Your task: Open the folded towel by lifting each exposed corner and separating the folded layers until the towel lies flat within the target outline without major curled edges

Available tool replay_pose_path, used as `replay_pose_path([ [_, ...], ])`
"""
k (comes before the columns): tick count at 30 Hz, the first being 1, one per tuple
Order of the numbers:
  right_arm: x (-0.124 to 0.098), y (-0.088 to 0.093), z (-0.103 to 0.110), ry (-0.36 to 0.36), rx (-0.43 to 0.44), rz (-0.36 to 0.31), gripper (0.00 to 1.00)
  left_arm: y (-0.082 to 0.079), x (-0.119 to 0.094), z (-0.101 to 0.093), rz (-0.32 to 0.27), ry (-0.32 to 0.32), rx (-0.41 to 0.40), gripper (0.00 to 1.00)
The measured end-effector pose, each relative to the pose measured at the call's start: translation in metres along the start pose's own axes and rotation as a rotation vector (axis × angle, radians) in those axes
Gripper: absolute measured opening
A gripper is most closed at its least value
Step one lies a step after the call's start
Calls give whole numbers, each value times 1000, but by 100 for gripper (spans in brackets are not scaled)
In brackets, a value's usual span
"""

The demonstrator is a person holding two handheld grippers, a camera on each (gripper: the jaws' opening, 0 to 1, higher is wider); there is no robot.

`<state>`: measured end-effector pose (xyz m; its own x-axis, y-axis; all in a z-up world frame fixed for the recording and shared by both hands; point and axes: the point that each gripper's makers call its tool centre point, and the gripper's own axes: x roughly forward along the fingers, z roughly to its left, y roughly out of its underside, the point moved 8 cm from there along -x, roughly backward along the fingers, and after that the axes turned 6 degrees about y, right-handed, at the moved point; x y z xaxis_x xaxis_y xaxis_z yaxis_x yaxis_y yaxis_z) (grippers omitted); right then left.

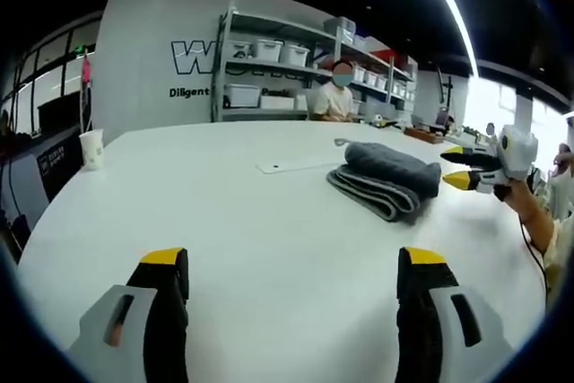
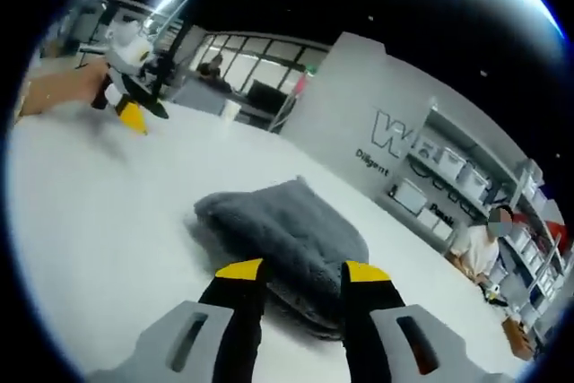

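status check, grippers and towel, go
Left gripper open, back from the towel. Right gripper open, tips at the towel's near edge, not yet gripping. Towel still folded on the white table. Nothing in the way.

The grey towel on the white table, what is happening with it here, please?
A person holds a gripper in each hand and is about to unfold the grey towel, which lies folded in layers on the white table. The right gripper is open and close above the near edge of the towel, not gripping it yet. The left gripper is open too and waits farther away over the bare table. No corner is lifted yet. A paper cup stands near the far edge.
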<state>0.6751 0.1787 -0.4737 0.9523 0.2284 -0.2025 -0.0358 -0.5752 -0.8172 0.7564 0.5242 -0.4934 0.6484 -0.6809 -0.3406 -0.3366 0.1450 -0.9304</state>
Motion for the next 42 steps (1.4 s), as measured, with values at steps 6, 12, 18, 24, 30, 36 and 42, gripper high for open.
replay_pose_path([
  [6,4,-12,19,33,-213,-33,25,1,-1,0,4,-1,0,95],
  [12,13,-11,36,27,-327,-14,28,0,-1,0,4,3,0,95],
  [18,19,-18,42,24,-366,-48,19,1,-1,0,9,7,-1,95],
  [24,24,-16,44,2,-372,-48,0,3,0,0,18,13,-1,95],
  [30,22,-16,42,-9,-330,-53,0,4,1,-1,25,14,-2,95],
  [36,16,-19,29,17,-230,-85,0,4,1,-2,30,13,4,94],
  [42,7,-18,3,127,-184,-95,0,4,1,-2,32,15,5,94],
])
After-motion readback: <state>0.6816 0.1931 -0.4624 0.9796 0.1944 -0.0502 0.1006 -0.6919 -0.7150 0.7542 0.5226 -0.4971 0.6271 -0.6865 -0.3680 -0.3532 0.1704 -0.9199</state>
